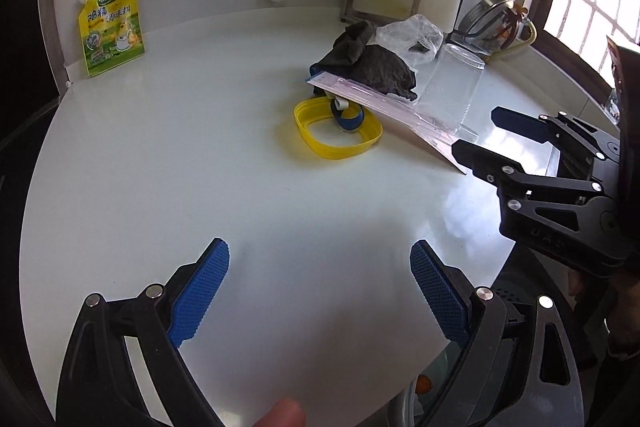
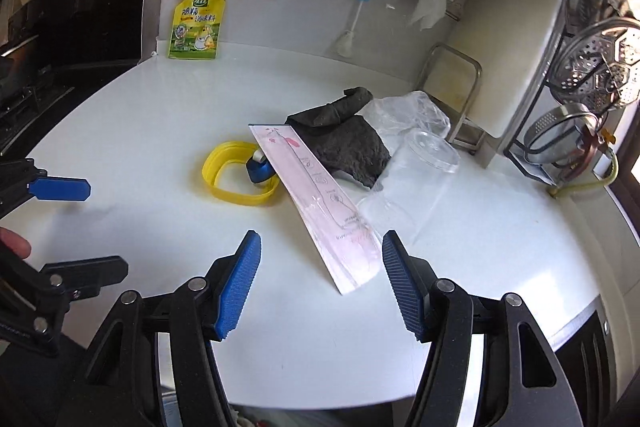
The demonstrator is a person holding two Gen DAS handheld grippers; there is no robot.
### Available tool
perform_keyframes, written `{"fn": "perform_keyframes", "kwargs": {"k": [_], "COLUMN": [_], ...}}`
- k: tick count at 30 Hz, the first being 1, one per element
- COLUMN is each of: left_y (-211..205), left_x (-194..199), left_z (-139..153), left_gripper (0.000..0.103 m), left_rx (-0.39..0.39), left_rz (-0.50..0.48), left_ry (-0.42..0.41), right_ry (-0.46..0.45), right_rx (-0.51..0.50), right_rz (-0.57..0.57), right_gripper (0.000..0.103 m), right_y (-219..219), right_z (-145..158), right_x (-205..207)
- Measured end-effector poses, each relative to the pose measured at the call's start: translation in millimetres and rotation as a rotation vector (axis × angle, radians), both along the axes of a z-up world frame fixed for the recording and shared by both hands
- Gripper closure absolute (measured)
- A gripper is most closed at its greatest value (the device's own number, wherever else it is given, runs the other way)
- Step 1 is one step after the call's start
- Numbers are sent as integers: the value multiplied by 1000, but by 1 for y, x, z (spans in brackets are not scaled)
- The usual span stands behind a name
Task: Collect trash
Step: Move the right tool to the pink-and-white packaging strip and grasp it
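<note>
Both tools hovered empty over the counter point(image 2: 160, 115): the left gripper point(image 1: 320, 291) spread wide, the right gripper point(image 2: 322, 279) partly spread near the pink wrapper's point(image 2: 320, 195) end.

My left gripper point(image 1: 320, 291) hangs tilted down over the near part of the surface point(image 1: 200, 155), its blue-padded fingers point(image 1: 200, 295) spread wide with nothing between them. My right gripper point(image 2: 320, 283) points down the same way at its right, fingers point(image 2: 238, 287) parted less widely and also empty. A fingertip of my left hand point(image 1: 282, 413) shows at the near edge, behind the left gripper.
</note>
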State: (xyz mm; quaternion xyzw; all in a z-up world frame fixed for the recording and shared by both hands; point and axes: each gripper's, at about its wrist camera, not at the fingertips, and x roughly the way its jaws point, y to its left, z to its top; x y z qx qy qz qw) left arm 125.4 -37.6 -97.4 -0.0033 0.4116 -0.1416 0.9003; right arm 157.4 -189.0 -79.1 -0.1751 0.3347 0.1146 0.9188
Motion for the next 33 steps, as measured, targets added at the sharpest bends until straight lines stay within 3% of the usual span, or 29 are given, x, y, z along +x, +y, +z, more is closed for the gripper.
{"fn": "perform_keyframes", "kwargs": {"k": [9,11,14,15,20,27,33], "left_y": [10,9,9,9,7,-16,-46], "left_x": [23,26,29,30,33,47,80], "left_z": [-11,-15,-15,-14,-9,-2,-8], "left_gripper": [13,13,13,13,13,13,13], "left_rx": [-39,-36,-46,-51,-50,-39,22], "left_rz": [-4,-8,-11,-11,-4,-46,-104], "left_ry": [33,38,39,39,16,-4,23], "right_ry": [-30,14,63,52,38,2,4], "right_rx": [-265,-298,-269,-259,-93,174,325], "right_rz": [21,28,38,28,43,6,-34], "right_gripper": [42,42,78,84,93,94,94], "right_y": [36,38,37,36,22,-14,-43], "right_z": [-29,-38,-39,-37,-12,24,25], "right_x": [50,61,72,73,55,14,-13]}}
